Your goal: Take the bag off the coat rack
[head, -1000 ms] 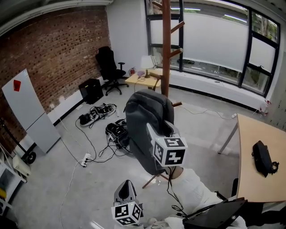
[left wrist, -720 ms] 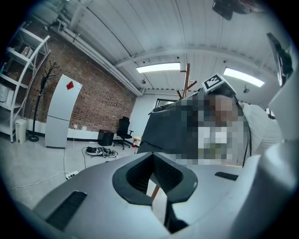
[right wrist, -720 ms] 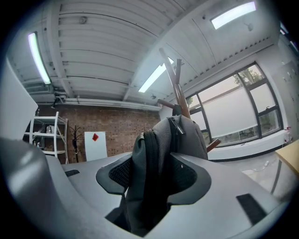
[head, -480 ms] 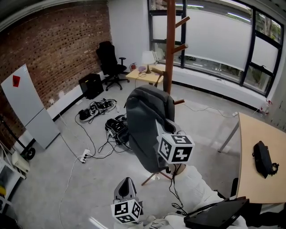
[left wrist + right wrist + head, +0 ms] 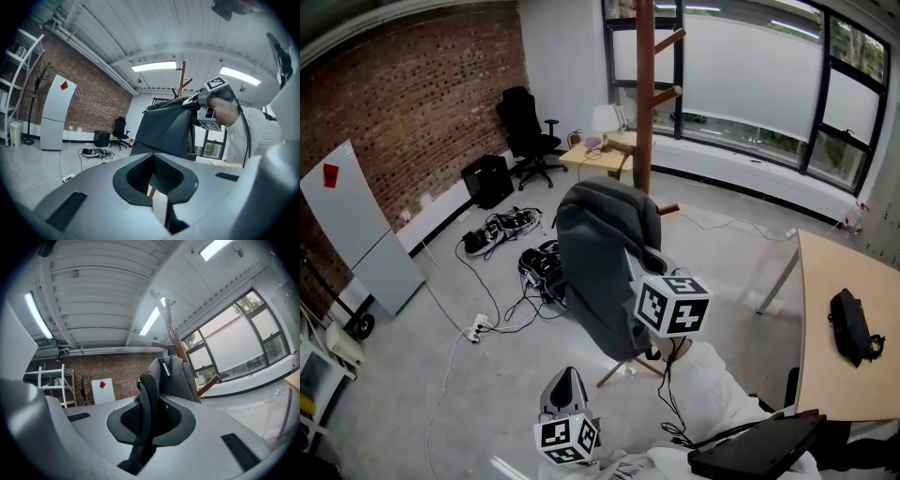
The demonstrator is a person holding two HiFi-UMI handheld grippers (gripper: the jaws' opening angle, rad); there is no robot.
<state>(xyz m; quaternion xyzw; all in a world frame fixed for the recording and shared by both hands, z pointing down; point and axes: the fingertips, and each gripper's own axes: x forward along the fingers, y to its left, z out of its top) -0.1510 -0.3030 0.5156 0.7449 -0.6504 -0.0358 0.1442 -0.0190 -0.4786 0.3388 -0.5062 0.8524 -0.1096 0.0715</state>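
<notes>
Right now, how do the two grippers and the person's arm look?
The left gripper and right gripper are smooth grey shells, each with a white cube bearing black square markers. A black cable runs from the right gripper along a white sleeve; that gripper's fingers are closing on the dark grey backpack strap.

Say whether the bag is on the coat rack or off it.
On, apparently: the bag hangs against the coat rack pole; its hook is hidden.

Brick wall (image 5: 403,103) runs down the left of the frame, with a black office chair (image 5: 523,141) parked at its far end. Big shaded windows (image 5: 750,75) fill the upper right, bright with daylight. Cables (image 5: 502,227) sprawl over the grey floor (image 5: 412,375), and a wooden desk (image 5: 825,356) sits at lower right.
</notes>
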